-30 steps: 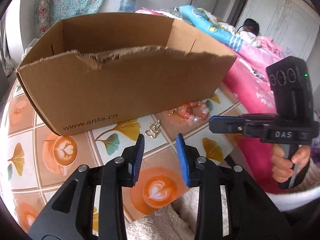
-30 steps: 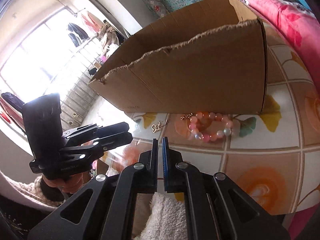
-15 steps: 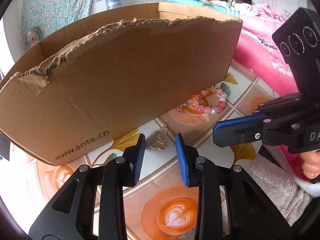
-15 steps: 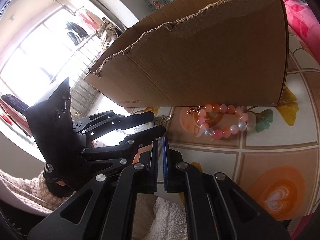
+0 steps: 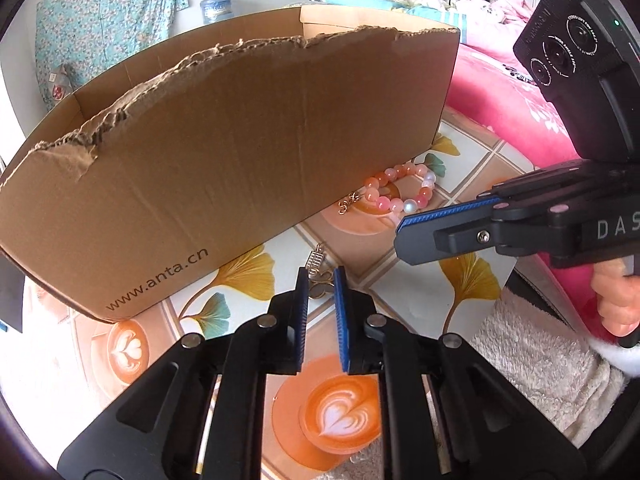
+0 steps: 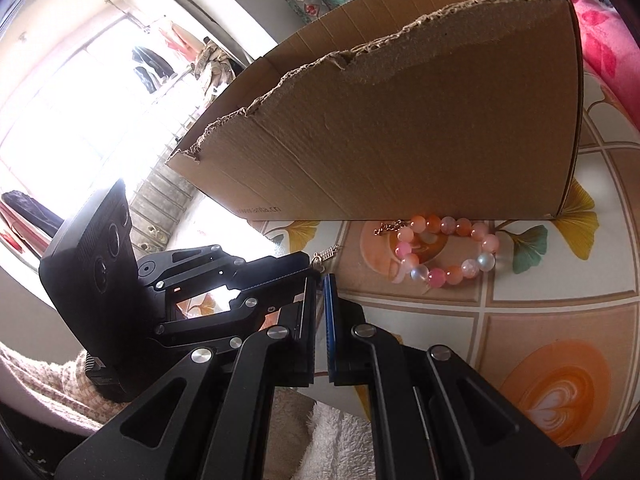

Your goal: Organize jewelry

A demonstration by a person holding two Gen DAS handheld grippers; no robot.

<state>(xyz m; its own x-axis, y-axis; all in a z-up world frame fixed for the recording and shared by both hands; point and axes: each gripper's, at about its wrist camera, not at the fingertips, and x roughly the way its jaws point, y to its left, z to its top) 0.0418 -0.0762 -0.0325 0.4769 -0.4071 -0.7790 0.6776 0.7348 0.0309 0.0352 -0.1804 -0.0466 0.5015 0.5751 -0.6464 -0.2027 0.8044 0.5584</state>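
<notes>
Matt brown corrugated cardboard box (image 5: pixel 240 152), top edge torn rough and fibrous. Glossy, translucent pink and pearly beads on the bracelet (image 6: pixel 448 250). Shiny gold-toned metal on the small charm (image 5: pixel 316 258). Smooth, printed tablecloth (image 6: pixel 540 320) with a slight sheen. Matt black plastic gripper fingers (image 5: pixel 280 320), ribbed blue pads (image 5: pixel 339 312), bright metal rivets. Fluffy cream fleece sleeve (image 5: pixel 532 352).

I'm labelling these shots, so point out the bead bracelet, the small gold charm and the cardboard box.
bead bracelet (image 6: pixel 448 274), right wrist view, on a pink bead.
gold charm (image 5: pixel 315 259), left wrist view, on its ridged bar.
cardboard box (image 5: pixel 248 152), left wrist view, on the near wall.
</notes>
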